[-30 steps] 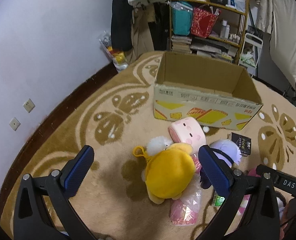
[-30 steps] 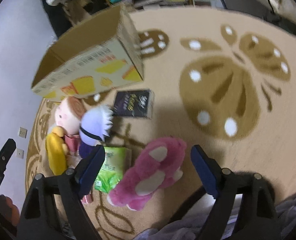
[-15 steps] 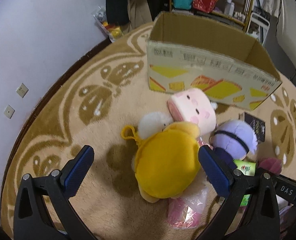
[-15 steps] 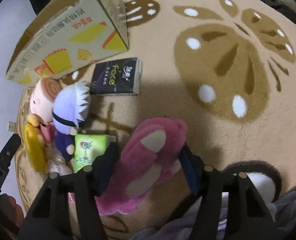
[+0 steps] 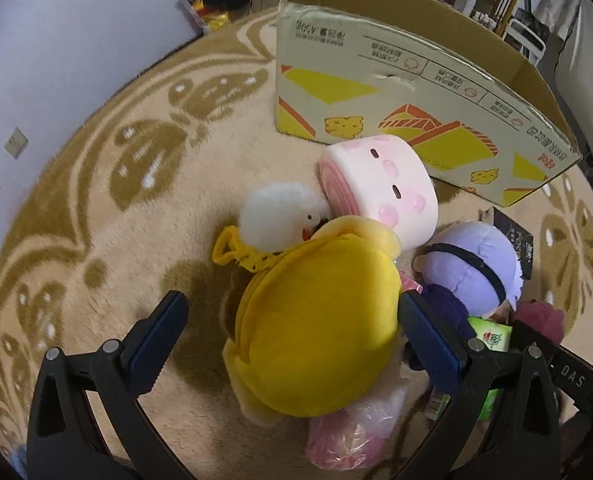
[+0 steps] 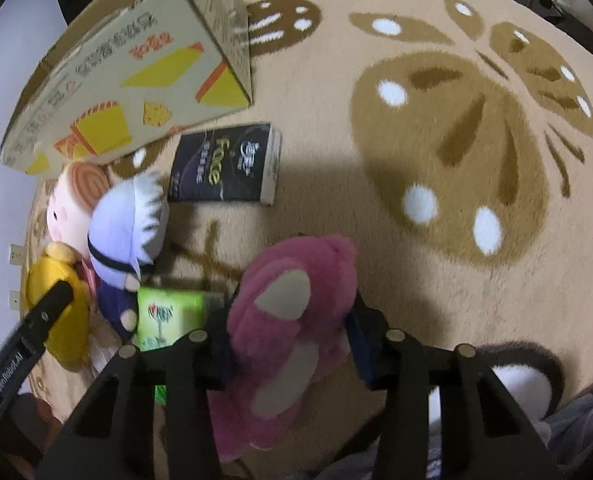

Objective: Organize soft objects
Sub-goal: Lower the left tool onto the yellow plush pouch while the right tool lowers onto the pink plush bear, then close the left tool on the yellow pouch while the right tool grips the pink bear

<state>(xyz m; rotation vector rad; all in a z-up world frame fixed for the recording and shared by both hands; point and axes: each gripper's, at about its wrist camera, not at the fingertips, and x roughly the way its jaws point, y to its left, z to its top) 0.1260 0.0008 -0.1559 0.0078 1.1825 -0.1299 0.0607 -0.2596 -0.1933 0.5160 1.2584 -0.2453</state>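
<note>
The cardboard box (image 5: 412, 92) stands open on the rug (image 5: 108, 208), beyond both claws; from the left claw's side only its bare inner walls show, and I can't see the bottom, so what lies inside cannot be told.

The left gripper (image 5: 292, 344) is low over the toy pile, tilted down, its blue-padded fingers (image 5: 158, 336) spread wide. The yellow plush (image 5: 316, 328) fills most of the gap between them: the right finger is touching or nearly touching its edge, while the left finger stands clear with rug showing between. Just ahead of the claw sit a white fluffy toy (image 5: 276, 216) and a pink roll-cake plush (image 5: 380, 192), both leaning on the yellow one. To its right is the purple-haired doll (image 5: 472, 268), and under the yellow plush, close to the claw, a pink plastic-wrapped bundle (image 5: 348, 428).

The right gripper (image 6: 292, 344) is also angled down at the rug, its fingers closed in against the flanks of the pink bear plush (image 6: 292, 312), pinching it. Left of that claw lies a green tissue pack (image 6: 168, 312); ahead and slightly left, a dark tissue box (image 6: 224, 164) lies flat beside the carton's corner.
</note>
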